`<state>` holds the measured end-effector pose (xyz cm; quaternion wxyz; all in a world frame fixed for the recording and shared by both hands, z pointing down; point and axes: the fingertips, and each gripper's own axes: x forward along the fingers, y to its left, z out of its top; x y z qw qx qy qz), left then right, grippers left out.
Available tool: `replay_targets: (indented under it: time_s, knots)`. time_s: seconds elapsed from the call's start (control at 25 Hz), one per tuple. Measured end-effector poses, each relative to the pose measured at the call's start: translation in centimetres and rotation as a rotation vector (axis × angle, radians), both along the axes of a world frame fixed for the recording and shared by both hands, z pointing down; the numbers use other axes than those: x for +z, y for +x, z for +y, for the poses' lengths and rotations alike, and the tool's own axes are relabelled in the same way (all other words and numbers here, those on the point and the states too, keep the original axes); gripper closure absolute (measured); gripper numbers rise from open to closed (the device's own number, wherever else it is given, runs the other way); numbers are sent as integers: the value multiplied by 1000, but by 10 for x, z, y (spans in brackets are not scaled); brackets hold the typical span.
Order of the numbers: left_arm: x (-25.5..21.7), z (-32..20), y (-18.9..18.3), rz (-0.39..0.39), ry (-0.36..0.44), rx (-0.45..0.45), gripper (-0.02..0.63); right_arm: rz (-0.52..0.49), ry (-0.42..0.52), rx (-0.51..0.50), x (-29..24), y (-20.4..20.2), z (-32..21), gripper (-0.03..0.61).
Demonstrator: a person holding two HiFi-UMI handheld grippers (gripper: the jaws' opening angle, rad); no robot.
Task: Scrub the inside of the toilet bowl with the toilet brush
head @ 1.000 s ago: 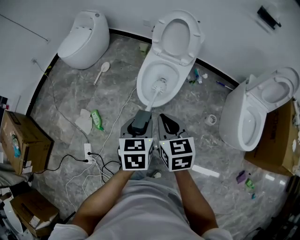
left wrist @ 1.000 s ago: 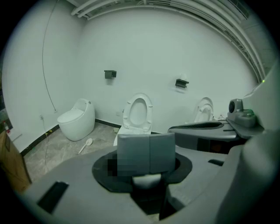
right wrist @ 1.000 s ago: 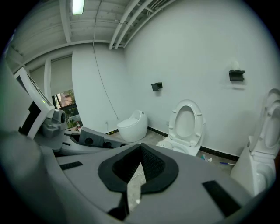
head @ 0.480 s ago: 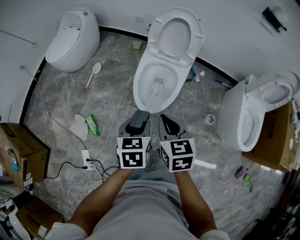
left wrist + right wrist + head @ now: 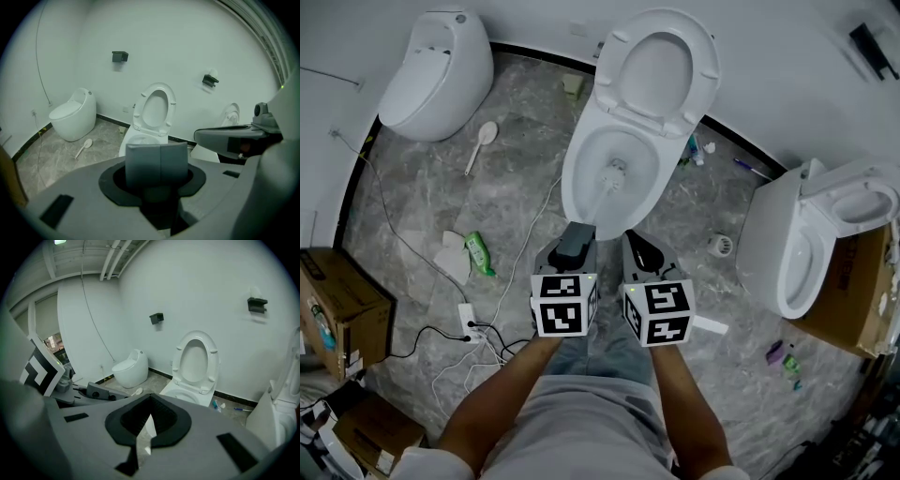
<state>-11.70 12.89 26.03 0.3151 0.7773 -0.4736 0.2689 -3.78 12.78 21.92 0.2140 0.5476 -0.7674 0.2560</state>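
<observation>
1. Grey marble floor (image 5: 422,206) and a white wall fill the head view. The middle toilet (image 5: 574,183) stands with its lid up. The brush (image 5: 615,174) has its head down in the bowl, and its white shaft slants back to a grey grip held by the left gripper (image 5: 577,246). The right gripper (image 5: 639,255) sits just beside the left one, off the brush, near the bowl's front rim. A round toilet (image 5: 436,75) stands at upper left and a third toilet (image 5: 802,244) at right. A white scoop (image 5: 480,141), a green bottle (image 5: 478,253) and cables (image 5: 478,333) lie on the floor, with a box (image 5: 337,305) at the left edge
2. Left gripper view — the left gripper's (image 5: 155,187) jaws are clamped on the brush's grey grip (image 5: 157,161), which stands upright between the black pads. Beyond it is the toilet (image 5: 154,110), seat raised against the wall. The right gripper (image 5: 234,138) shows at the right edge
3. Right gripper view — the right gripper's (image 5: 144,430) jaws are drawn together with only a thin slit between them and nothing held. The toilet (image 5: 194,366) stands ahead to the right, the left gripper (image 5: 93,392) shows at left, and the round toilet (image 5: 131,369) is beyond it
</observation>
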Motion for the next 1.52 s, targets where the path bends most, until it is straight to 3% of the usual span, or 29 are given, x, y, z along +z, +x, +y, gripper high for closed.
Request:
replay_targets:
  time_s: [0.36, 0.72, 1.12, 1.52]
  knots:
    - [61, -63, 37, -36, -62, -46, 457, -29, -48, -50, 59, 38, -65, 580]
    - [124, -125, 70, -63, -103, -129, 457, -36, -87, -162, 122, 68, -133, 580]
    - [190, -177, 65, -121, -128, -229, 457, -96, -121, -236, 182, 70, -180, 580]
    - [217, -184, 46, -193, -146, -221, 457, -113, -142, -259, 215, 57, -180, 580]
